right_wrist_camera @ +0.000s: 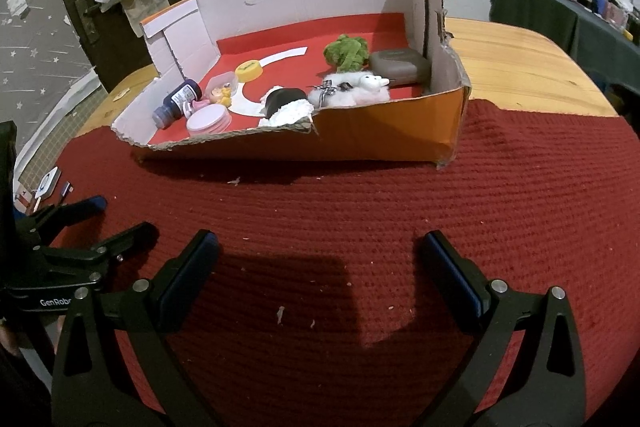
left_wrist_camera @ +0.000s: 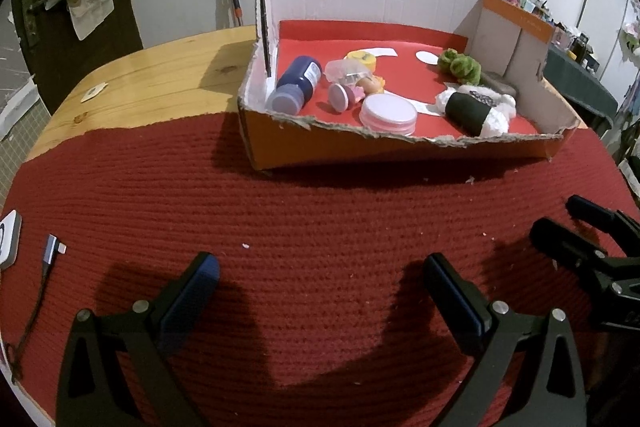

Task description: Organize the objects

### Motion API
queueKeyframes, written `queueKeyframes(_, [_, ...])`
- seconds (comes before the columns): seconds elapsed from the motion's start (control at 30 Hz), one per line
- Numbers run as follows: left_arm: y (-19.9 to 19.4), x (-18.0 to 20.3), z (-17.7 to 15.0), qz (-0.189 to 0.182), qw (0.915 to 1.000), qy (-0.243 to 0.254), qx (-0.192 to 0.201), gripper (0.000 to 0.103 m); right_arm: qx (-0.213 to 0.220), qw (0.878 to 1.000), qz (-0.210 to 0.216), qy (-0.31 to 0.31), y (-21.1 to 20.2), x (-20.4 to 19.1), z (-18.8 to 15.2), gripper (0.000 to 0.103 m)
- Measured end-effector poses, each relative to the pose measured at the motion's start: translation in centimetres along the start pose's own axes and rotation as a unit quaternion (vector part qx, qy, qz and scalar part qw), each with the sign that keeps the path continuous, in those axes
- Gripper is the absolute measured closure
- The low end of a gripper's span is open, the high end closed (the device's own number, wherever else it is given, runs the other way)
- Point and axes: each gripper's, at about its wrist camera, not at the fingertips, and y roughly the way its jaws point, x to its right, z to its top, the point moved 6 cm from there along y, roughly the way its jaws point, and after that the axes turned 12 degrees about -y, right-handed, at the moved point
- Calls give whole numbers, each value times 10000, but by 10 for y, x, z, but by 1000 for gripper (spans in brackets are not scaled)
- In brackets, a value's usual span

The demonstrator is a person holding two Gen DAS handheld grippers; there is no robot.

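Both grippers' fingers (left_wrist_camera: 208,267) spread empty; the cardboard box (left_wrist_camera: 400,147) holds bottle (left_wrist_camera: 298,83), jar (left_wrist_camera: 388,115), plush toys (left_wrist_camera: 460,65).

low wrist views, both facing cardboard box (left_wrist_camera: 400,143)

Both hand-held grippers (right_wrist_camera: 318,259) gape empty over the red mat (right_wrist_camera: 520,227) before the filled cardboard box (right_wrist_camera: 380,135).

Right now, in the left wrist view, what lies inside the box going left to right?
Dark blue bottle → round pink lidded tin → black-and-white plush. All lie in the cardboard box; both grippers are open and empty.
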Motion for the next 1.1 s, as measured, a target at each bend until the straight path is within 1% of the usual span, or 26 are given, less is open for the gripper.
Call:
queueKeyframes(0.9, [0, 0, -1, -51, 10000, 67, -35, 0, 0, 10000, 3, -1, -1, 0, 0, 0])
queueKeyframes(1.1, [-1, -5, 0, -76, 10000, 0, -33, 0, 8, 10000, 15, 12, -1, 1, -1, 0])
